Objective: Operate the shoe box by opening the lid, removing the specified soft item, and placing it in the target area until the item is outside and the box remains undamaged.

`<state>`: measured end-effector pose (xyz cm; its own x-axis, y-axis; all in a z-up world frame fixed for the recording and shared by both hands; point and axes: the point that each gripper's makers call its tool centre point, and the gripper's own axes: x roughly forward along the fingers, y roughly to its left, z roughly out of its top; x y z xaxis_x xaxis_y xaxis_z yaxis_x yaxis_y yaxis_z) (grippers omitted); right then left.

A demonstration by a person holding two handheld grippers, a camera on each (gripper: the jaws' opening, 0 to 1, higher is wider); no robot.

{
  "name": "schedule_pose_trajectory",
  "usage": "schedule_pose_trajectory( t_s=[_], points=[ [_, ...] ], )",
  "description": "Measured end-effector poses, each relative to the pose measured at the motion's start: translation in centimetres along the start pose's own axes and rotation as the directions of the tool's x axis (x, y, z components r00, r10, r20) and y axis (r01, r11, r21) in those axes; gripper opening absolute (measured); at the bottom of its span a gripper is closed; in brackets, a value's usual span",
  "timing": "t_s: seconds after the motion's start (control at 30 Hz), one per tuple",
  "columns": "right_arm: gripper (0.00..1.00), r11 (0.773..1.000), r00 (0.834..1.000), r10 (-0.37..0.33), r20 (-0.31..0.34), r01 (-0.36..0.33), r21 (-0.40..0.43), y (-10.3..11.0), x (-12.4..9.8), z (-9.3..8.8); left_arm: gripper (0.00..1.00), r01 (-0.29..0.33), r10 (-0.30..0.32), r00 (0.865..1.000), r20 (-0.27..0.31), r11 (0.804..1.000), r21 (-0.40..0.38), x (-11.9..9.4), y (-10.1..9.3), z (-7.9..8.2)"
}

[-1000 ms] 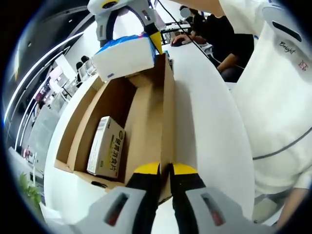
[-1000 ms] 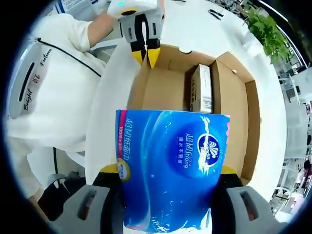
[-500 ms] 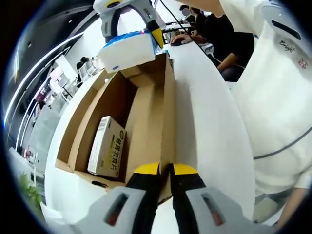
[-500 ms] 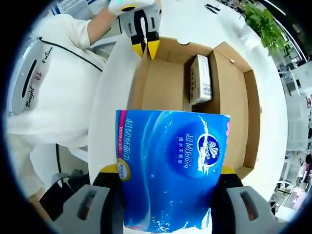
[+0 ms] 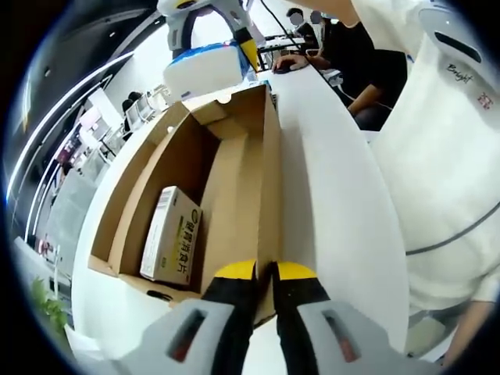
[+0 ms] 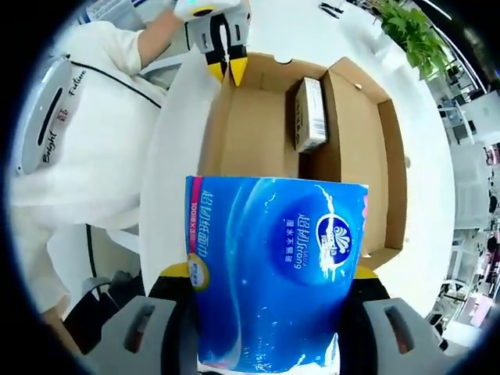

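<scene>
Partly hidden shoe box (image 6: 344, 148), tissue pack (image 6: 273, 269) blocking

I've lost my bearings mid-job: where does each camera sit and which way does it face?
Left gripper view: rides the left gripper, shut on the cardboard box wall, looking along the box toward the right gripper; white-clad torso at right.
Right gripper view: rides the right gripper, looking past the blue tissue pack down into the box; sleeve at left.
Shared: box, small carton, tissue pack, white table.
</scene>
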<state>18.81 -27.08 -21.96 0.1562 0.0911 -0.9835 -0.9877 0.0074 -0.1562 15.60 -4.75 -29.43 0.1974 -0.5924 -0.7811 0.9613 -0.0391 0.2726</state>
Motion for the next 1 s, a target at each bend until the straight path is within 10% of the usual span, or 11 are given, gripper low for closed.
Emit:
schedule_pose_trajectory(
  t_s=[1.0],
  points=[
    [0.69,0.997,0.999,-0.032,-0.039,0.035,0.066,-0.1,-0.1,-7.2,0.07,0.001,-0.001,1.000,-0.001,1.000,-0.004,0.0,0.0,0.1]
  ],
)
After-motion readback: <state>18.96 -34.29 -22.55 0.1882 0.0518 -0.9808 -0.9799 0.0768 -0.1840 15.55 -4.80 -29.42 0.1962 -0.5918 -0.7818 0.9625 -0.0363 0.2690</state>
